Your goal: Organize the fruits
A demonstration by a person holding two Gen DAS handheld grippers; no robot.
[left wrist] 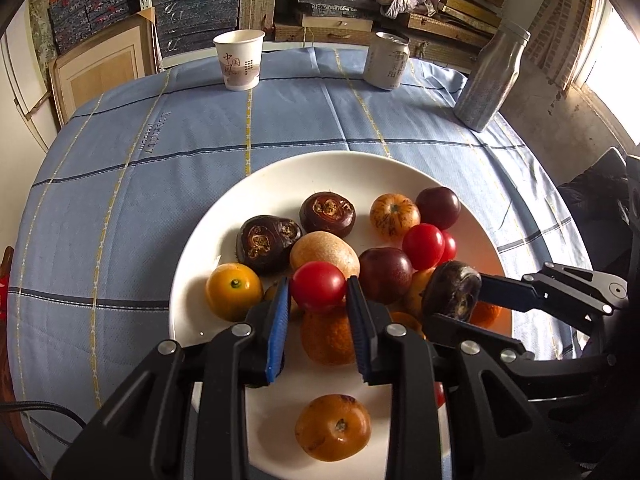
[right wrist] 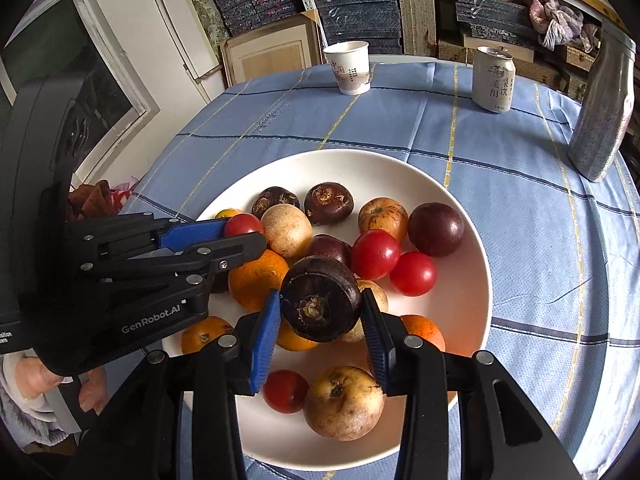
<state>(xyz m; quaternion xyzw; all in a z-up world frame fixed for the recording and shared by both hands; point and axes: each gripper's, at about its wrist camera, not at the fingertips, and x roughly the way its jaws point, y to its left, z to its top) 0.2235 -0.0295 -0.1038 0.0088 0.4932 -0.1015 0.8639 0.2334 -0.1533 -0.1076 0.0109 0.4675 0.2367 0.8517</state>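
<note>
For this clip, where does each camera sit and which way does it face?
Left wrist: on the left gripper, looking steeply down its fingers at the plate; a tomato is pinched between the pads; the right gripper enters from the right.
Right wrist: on the right gripper, facing down at the plate; it clamps a water chestnut; a hand shows lower left.
Shared: plate, cup, can.
</note>
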